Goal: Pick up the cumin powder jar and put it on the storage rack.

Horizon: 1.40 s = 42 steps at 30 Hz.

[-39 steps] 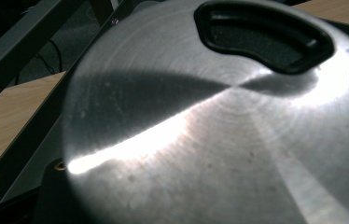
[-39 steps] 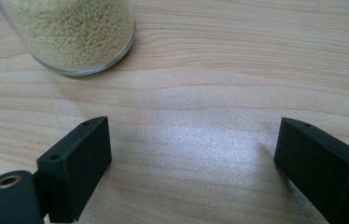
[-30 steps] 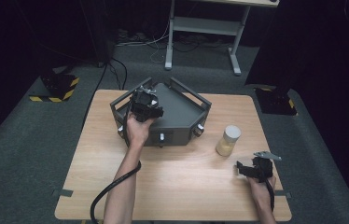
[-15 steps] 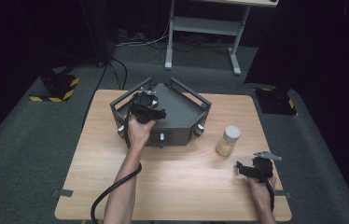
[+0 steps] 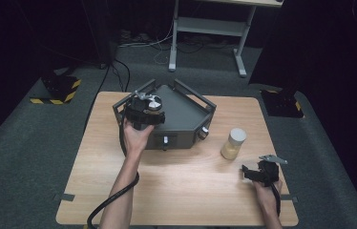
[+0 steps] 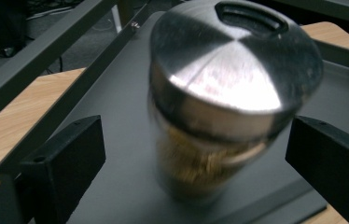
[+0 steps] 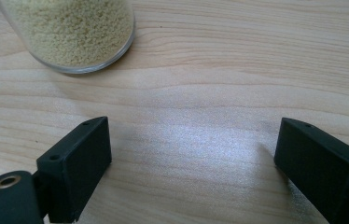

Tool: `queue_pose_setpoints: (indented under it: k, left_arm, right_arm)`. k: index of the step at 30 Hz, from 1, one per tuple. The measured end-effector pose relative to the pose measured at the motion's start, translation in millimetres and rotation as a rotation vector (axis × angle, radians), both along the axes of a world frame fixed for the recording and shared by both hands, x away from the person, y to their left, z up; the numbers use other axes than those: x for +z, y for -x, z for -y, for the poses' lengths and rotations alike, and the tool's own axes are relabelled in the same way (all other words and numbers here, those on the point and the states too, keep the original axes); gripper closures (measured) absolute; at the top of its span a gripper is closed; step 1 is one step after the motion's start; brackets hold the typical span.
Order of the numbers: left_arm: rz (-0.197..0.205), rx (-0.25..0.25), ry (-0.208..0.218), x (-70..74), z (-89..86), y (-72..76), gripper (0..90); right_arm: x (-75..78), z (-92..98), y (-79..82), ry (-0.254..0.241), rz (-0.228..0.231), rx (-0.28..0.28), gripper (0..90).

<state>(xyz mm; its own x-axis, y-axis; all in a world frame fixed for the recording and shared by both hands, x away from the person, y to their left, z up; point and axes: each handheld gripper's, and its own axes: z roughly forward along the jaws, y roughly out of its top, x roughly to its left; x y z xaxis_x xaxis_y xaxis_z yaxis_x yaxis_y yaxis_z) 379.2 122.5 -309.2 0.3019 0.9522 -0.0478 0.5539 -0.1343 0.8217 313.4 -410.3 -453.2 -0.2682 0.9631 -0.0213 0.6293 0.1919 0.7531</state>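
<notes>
Standing on the dark tray (image 5: pixel 186 112), the steel-lidded jar (image 6: pixel 228 93) is sitting between the left gripper (image 6: pixel 196 154)'s jaws, which have just been opening to release it. Resting unclenched and empty on the table (image 5: pixel 176 191), the right gripper (image 7: pixel 191 154) is waiting near the grain jar (image 7: pixel 74 32), probably its next pickup

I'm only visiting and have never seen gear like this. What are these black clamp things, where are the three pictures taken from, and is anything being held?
A person holds a two-jaw gripper in each hand. The high view looks down on the wooden table; the other two cameras ride on the grippers.

The left gripper is over a dark scale. Its jaws have just opened, leaving a steel-lidded jar standing on the platform, unclamped.

The right gripper rests open near a glass jar of pale grains. Nothing is held.
</notes>
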Motion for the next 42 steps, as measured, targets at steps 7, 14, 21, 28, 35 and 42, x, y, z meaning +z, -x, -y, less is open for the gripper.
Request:
queue_pose_setpoints:
  k: [7, 14, 21, 28, 35, 42]
  left_arm:
    - [0.034, -0.043, 0.045, -4.5, -16.2, 29.9, 4.6]
    - [0.063, -0.109, 0.031, -16.5, -19.4, 64.3, 4.5]
    - [0.061, -0.127, 0.003, -39.7, -19.5, 91.5, 4.4]
    - [0.038, -0.131, 0.001, -73.7, -21.6, 112.8, 4.4]
    - [-0.006, -0.111, -0.002, -105.4, -23.8, 119.8, 4.1]
    - [-0.028, -0.097, -0.001, -122.5, -20.4, 115.8, 4.1]
  right_arm:
    - [0.1, -0.8, 0.1, 0.002, -0.001, -0.002, 10.4]
    - [0.1, -0.9, 0.1, 0.002, -0.001, -0.002, 10.4]
    - [0.0, -1.0, 0.5, 0.002, 0.0, -0.003, 10.4]
    - [0.1, -2.0, 1.4, 0.004, 0.0, -0.005, 10.4]
    - [0.1, -2.7, 2.1, 0.003, -0.001, -0.007, 10.1]
    - [0.2, -2.6, 2.0, 0.004, -0.001, -0.006, 10.1]
